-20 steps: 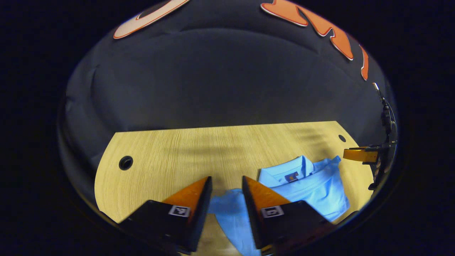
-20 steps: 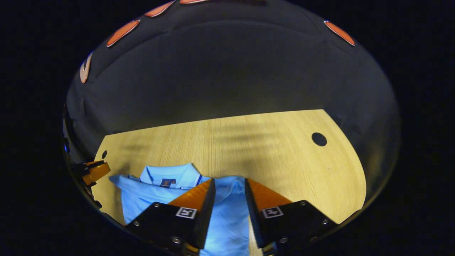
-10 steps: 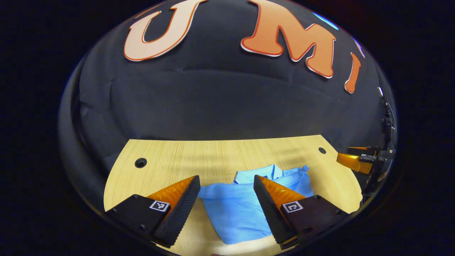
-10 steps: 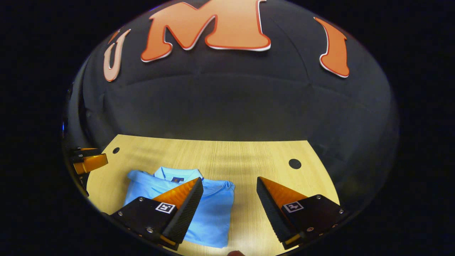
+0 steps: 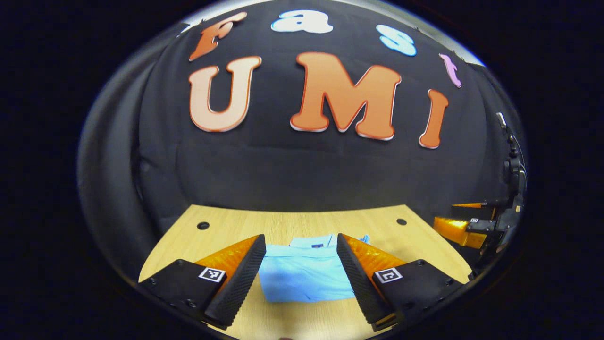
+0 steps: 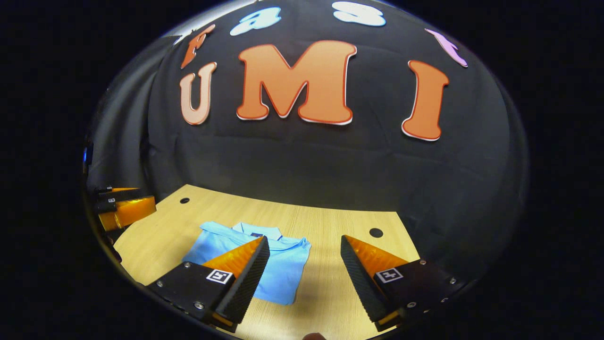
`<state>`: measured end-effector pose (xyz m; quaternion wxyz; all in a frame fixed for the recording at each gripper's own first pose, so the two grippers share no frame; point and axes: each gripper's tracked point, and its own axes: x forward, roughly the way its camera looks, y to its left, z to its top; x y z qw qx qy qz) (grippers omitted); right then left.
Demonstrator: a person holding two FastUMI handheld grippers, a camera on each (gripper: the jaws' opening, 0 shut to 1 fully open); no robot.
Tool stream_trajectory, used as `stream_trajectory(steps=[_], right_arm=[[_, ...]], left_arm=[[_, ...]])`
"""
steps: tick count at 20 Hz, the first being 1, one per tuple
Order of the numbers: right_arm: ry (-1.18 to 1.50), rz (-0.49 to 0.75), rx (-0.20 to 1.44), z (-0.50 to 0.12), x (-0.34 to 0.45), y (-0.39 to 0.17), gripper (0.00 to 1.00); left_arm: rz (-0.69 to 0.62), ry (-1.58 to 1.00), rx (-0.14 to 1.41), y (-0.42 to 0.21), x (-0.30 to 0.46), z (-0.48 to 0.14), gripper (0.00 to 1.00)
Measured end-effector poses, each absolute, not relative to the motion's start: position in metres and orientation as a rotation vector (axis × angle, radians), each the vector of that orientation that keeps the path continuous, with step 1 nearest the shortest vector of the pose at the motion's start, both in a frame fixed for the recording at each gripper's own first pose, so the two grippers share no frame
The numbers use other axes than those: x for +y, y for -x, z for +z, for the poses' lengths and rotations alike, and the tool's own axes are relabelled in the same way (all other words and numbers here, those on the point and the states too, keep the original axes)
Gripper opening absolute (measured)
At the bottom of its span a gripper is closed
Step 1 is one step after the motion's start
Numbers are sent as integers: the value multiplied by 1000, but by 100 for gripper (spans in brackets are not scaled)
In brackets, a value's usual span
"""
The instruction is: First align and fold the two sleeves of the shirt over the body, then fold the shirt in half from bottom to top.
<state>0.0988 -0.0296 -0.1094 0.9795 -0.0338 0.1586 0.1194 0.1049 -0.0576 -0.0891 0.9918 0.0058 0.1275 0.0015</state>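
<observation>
the blue shirt lies flat on the wooden desk, folded into a small neat block. its collar sits at the far end, toward the black wall. no sleeve sticks out at the sides.

in the left gripper view, the left tool hangs above the desk, on the near side of the shirt. its two fingers stand wide apart and hold nothing. the shirt shows in the gap between them, farther away and lower down. the tool does not touch the cloth.

in the right gripper view, the right tool is also up in the air with its fingers spread wide and nothing between them. from here the shirt lies to the left, partly behind the tool's left finger. bare desk shows in the gap between the fingers.

each view also shows the other tool, far off at the edge. the right tool shows at the right side of the left gripper view. the left tool shows at the left side of the right gripper view. both are well apart from the shirt.

the desk has small round holes near its far corners.
</observation>
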Motion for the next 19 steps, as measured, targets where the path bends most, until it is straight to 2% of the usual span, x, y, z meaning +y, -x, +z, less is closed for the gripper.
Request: stream_trajectory(steps=[7,8,9,11,12,19], right_arm=[[74,344,189,-73,-34,-13,94],[70,354,186,-72,-34,-5,94],[67,362,185,-72,-33,2,94],[63,367,183,-68,-33,12,94],[57,363,177,-63,-34,15,94],[40,307,177,-41,-40,23,94]], left_arm=[[25,-82,0,-3,-101,-17,99],[34,-95,-25,6,-106,-10,95],[33,-103,-44,16,-113,-3,99],[25,-107,-84,32,-121,14,99],[19,-105,-100,37,-123,22,95],[-1,-87,-140,57,-114,57,95]])
